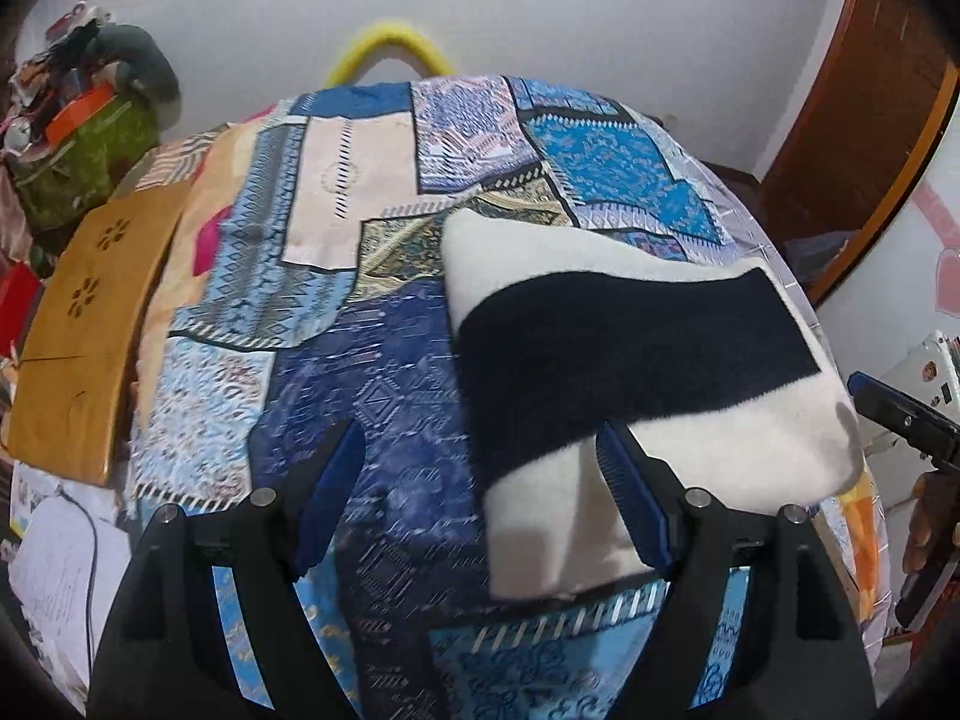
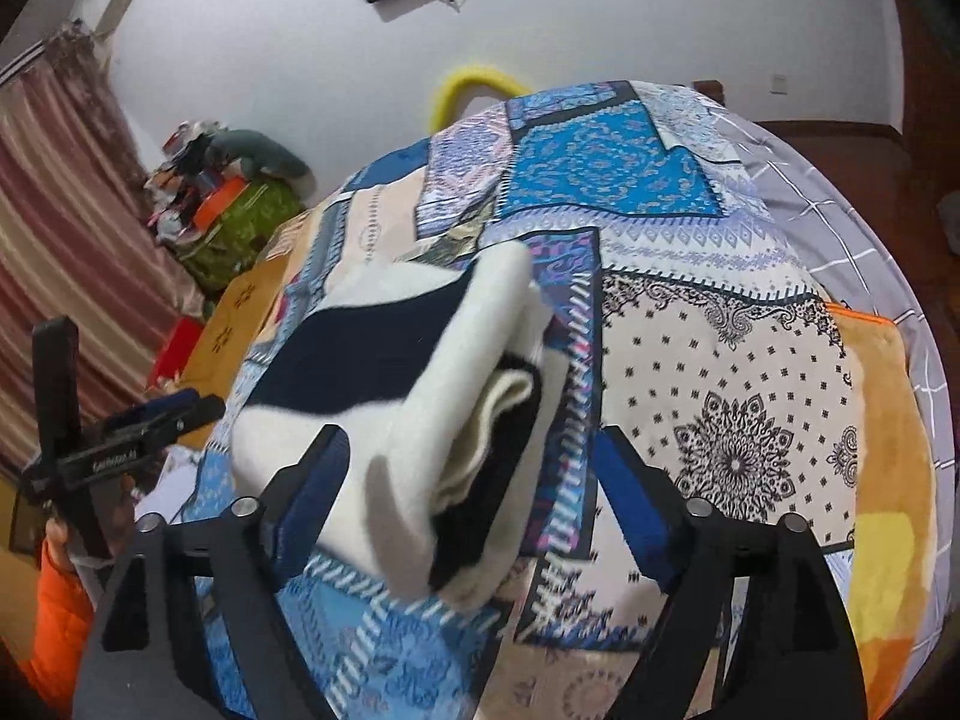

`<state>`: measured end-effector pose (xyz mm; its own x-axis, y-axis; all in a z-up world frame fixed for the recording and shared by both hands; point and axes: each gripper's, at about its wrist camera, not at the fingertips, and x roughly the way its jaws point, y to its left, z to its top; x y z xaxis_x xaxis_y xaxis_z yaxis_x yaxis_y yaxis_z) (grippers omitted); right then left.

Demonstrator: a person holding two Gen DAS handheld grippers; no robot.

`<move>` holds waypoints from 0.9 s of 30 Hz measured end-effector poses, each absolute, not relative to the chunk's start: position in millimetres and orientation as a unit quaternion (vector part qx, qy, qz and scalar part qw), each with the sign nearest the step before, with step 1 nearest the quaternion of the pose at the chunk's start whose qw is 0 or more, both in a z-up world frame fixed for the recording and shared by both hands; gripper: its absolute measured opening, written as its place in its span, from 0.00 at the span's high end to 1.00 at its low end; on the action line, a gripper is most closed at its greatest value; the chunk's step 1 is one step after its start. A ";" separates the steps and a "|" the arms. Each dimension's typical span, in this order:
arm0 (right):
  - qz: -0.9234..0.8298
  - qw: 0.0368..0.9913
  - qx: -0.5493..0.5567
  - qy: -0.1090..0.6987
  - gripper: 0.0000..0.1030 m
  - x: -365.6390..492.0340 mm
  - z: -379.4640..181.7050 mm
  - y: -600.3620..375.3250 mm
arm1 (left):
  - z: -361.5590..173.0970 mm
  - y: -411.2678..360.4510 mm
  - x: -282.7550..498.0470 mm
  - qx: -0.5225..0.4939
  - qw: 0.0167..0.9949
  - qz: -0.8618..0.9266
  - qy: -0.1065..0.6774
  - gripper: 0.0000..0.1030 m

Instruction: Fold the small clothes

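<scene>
Left tool [image 1: 480, 504] released, jaws wide; folded white-and-navy garment [image 1: 630, 360] lies just ahead, overlapping its right finger [image 1: 630, 498]. Right tool [image 2: 471, 504] also released, garment end between its fingers. All on patchwork bedspread [image 1: 336, 228].

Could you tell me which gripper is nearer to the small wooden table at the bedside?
Left. The left gripper is on the side of the folded garment toward the wooden table; the right gripper is beyond the garment.
</scene>
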<state>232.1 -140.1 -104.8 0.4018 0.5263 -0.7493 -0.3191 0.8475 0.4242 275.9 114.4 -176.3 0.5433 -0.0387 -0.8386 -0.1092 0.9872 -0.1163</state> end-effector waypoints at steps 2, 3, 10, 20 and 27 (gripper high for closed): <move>0.253 0.825 0.111 0.493 0.21 238.6 -110.2 -139.1 | -182.2 112.2 285.6 -0.088 0.869 0.009 0.487 0.23; 0.251 0.821 0.114 0.500 0.21 242.1 -114.2 -138.3 | -185.6 112.4 290.7 -0.097 0.865 0.003 0.493 0.23; 0.260 0.783 0.150 0.545 0.20 258.8 -147.4 -134.6 | -209.1 119.7 315.7 -0.167 0.835 -0.035 0.523 0.23; 0.300 0.722 0.196 0.592 0.17 267.0 -178.1 -124.9 | -243.7 134.8 339.8 -0.265 0.788 -0.079 0.550 0.15; 0.314 0.705 0.218 0.598 0.17 265.5 -182.9 -121.5 | -250.2 135.9 342.8 -0.294 0.772 -0.093 0.555 0.14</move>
